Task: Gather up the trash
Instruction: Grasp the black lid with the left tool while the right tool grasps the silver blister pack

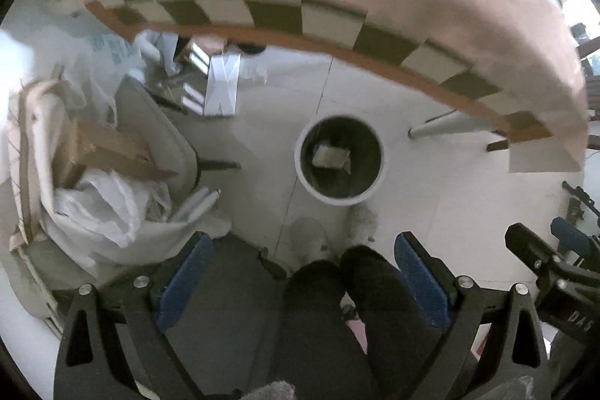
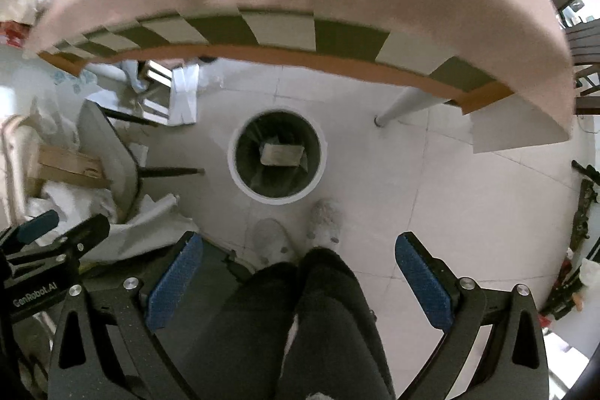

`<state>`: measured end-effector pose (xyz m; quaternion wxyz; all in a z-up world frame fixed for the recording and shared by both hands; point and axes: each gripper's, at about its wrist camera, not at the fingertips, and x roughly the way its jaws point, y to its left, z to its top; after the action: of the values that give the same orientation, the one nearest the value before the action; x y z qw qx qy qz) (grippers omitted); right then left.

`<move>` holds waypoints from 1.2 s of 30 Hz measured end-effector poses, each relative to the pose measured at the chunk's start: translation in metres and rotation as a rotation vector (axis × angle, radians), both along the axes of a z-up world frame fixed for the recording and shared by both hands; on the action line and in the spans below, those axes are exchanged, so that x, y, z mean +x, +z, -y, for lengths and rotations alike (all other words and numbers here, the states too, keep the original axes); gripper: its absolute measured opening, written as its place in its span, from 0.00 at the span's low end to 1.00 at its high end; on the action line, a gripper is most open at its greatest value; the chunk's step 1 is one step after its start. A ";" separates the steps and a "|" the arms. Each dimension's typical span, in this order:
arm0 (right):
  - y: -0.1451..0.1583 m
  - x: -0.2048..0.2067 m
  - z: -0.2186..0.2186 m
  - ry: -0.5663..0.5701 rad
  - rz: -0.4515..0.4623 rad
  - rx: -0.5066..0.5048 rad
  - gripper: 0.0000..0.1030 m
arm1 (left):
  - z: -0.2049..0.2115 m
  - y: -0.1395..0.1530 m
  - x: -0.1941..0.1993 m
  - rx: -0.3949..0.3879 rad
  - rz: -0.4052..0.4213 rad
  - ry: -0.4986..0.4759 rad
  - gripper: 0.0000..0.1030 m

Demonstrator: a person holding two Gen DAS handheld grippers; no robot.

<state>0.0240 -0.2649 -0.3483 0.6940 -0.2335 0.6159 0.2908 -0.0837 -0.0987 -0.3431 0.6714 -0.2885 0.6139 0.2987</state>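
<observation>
Both grippers are spread wide and hold nothing: the left gripper (image 1: 302, 282) and the right gripper (image 2: 300, 282) point down at the floor. A round white trash bin (image 2: 276, 156) stands there with a small cardboard box (image 2: 282, 153) inside.

"GenRobot.AI" is printed in pale letters along the black body of the left gripper (image 2: 56, 235). The letters "DAS" stand on the black body of the right gripper (image 1: 551, 246). Nothing else is legible.
</observation>
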 end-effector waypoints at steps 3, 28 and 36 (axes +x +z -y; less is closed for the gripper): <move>0.035 0.006 0.001 -0.032 -0.002 0.063 1.00 | -0.011 0.034 0.011 0.037 0.061 0.003 0.98; 0.024 0.231 -0.213 0.108 0.150 -0.010 0.84 | -0.150 0.034 0.209 0.040 0.014 0.224 1.00; 0.032 0.270 -0.179 0.047 0.156 -0.030 0.64 | -0.144 0.019 0.242 -0.043 0.058 0.181 1.00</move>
<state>0.2941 -0.0864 -0.3164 0.7291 -0.2802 0.5586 0.2789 0.1581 0.0456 -0.3242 0.6527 -0.3657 0.5718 0.3366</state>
